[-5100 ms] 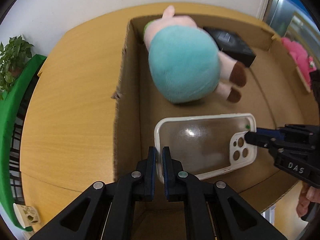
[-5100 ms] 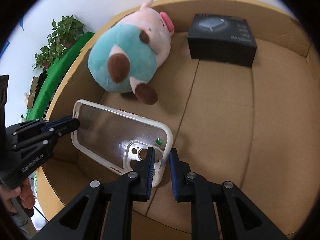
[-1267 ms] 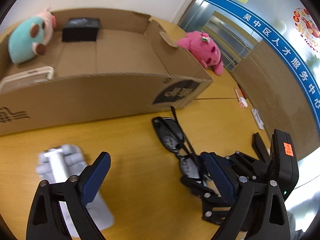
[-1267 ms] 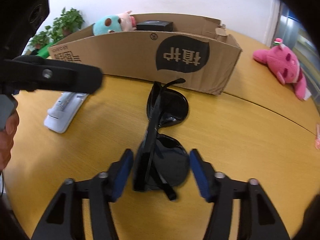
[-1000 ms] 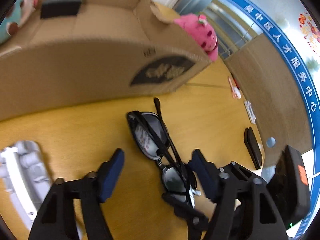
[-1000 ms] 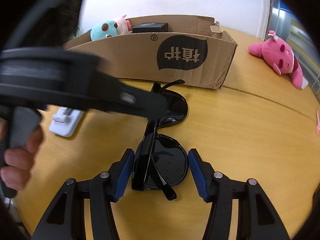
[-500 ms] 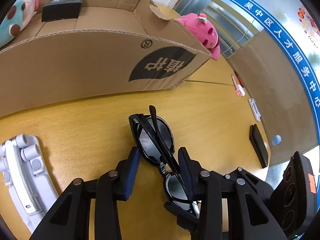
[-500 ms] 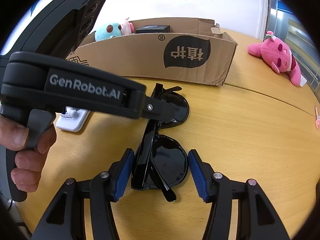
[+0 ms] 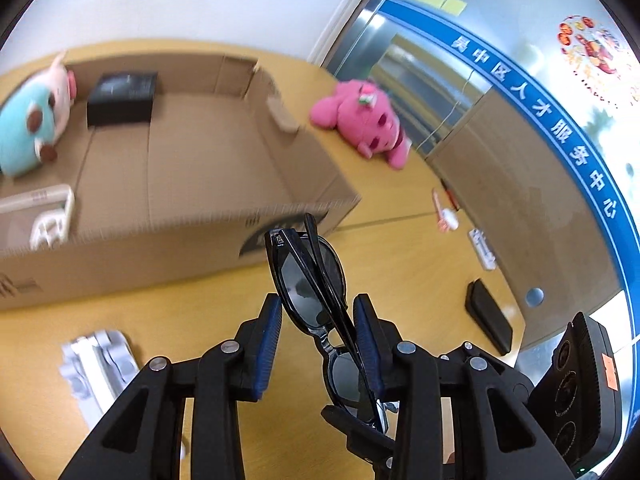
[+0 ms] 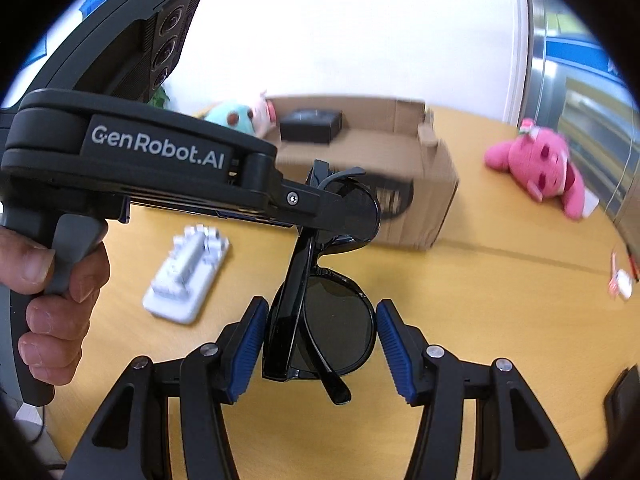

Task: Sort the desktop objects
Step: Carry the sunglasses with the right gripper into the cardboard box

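Both of your tools have come up off the desk [image 10: 500, 300] since a moment ago, and the black sunglasses [image 10: 320, 320] have come up with them, so now they hang in the air above the wood. Your left tool [image 9: 318, 328] was wide a second ago; now it is narrow and pinches one folded end of the sunglasses between its blue pads. Your right tool [image 10: 318, 338] sits about half open and grips the other end, with one lens between its pads. That means the pick-up looks done, and the next job is likely to carry them over to the cardboard box [image 9: 200, 168], which sits just ahead. Inside it you can see a soft teal and pink plush [image 9: 28, 120], a small black box [image 9: 120, 98] and a clear phone case [image 9: 36, 212] with a pale rim. The sunglasses are hard, shiny and thin, with round dark lenses and skinny arms, so hold them gently. A fuzzy pink plush [image 9: 364, 124] and a white bumpy plastic block [image 10: 188, 276] lie on the smooth yellow wood, not yet sorted.
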{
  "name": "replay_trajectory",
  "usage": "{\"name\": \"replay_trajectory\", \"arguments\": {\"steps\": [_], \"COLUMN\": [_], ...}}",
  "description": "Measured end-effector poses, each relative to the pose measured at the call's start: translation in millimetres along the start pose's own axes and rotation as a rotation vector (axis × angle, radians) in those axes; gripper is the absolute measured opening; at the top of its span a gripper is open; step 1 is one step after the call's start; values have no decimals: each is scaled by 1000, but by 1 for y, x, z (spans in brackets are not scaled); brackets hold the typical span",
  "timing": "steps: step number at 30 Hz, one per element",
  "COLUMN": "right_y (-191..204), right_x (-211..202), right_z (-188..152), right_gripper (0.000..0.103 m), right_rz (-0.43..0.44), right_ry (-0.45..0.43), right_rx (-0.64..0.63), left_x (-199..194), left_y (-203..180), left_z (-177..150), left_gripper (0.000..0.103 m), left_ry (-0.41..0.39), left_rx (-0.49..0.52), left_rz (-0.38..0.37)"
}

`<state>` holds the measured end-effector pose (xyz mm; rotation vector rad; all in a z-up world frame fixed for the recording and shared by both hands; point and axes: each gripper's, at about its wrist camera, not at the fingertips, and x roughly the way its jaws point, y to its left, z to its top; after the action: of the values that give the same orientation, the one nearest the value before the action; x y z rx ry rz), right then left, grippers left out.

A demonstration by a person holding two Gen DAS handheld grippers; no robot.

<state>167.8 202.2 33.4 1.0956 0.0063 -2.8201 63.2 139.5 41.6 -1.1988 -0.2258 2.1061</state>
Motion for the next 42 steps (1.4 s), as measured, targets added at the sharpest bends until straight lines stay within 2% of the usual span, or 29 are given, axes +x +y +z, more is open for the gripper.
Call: {"name": "replay_trajectory", "arguments": {"steps": [17, 27, 35, 42], "right_y": [-4, -18, -38, -54], "right_x": [-48, -54, -17, 53], "right_z": [141, 234, 297, 326], "right_gripper": [55, 55, 55, 55], "right_rz": [-42, -12, 52, 59], "right_ry": [-290, -403, -386, -279], "right_rx": [-55, -57, -24, 8], "left_x": [-95, -138, -123, -59], "left_y": [-38, -39, -13, 44], "left_z": [146, 231, 299, 336], "left_gripper": [39, 39, 39, 39], "left_ry": [-236, -340, -325, -245], "left_rx": [216, 261, 269, 194], "left_rz": [27, 48, 85, 84]}}
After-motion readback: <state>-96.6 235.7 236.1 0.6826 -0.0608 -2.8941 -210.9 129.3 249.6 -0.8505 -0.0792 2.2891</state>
